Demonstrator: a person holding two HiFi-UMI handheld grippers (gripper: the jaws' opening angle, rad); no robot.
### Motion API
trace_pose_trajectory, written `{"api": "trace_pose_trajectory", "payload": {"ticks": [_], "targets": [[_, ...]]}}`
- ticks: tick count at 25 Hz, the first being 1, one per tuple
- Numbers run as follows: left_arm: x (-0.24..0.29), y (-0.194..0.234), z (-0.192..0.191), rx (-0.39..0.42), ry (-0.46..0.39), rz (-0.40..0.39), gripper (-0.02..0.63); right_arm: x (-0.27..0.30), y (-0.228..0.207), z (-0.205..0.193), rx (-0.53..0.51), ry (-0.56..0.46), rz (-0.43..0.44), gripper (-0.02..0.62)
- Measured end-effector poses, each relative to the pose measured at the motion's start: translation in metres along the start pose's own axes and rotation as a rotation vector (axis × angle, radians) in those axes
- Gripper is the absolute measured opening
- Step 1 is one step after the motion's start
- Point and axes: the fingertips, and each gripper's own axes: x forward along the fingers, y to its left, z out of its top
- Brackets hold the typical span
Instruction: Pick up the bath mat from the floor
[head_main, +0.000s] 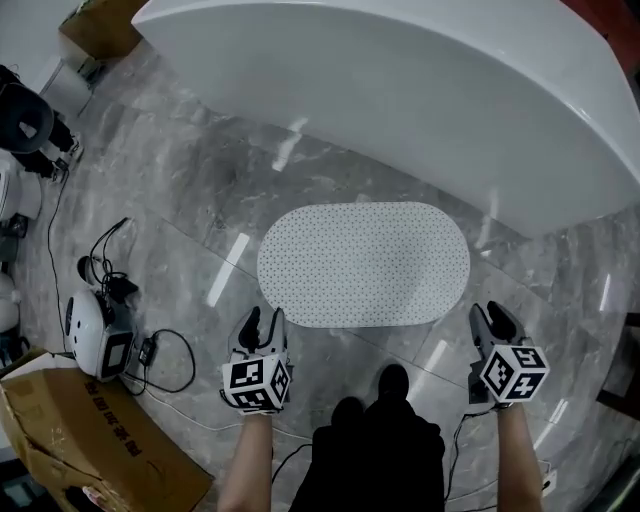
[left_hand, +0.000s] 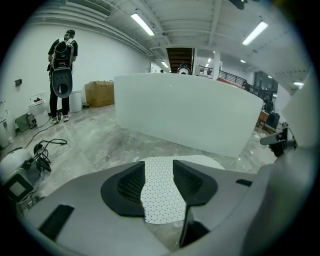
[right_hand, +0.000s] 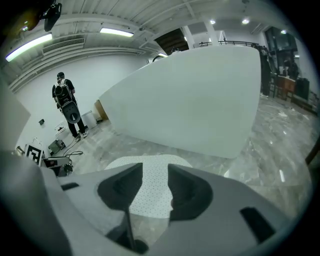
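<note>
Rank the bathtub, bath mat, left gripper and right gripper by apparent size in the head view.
1. bathtub
2. bath mat
3. left gripper and right gripper: they look about alike, so no order between them; both sit nearer the camera.

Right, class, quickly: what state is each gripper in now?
Left gripper: open, holding nothing, near the bath mat.
Right gripper: open, holding nothing.

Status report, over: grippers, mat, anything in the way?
Left gripper open, empty. Right gripper open, empty. Bath mat flat on floor beside tub. Nothing on it.
</note>
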Motion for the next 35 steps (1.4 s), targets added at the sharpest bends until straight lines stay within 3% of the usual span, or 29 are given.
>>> {"api": "trace_pose_trajectory", "payload": {"ticks": [11, 19, 35], "targets": [[0.112, 0.018, -0.074, 0.005, -0.005, 0.012, 0.170, 0.111, -0.046, -0.050, -0.025, -0.032, -0.024, 0.158], [0.161, 0.039, -0.113, -0.025, -0.009, 0.054, 0.170, 0.171, -0.066, -0.077, -0.020, -0.024, -0.027, 0.158], [0.192, 0.128, -0.156, -0.034, 0.042, 0.185, 0.216, 0.240, -0.024, -0.095, -0.121, 0.008, 0.067, 0.158]]}}
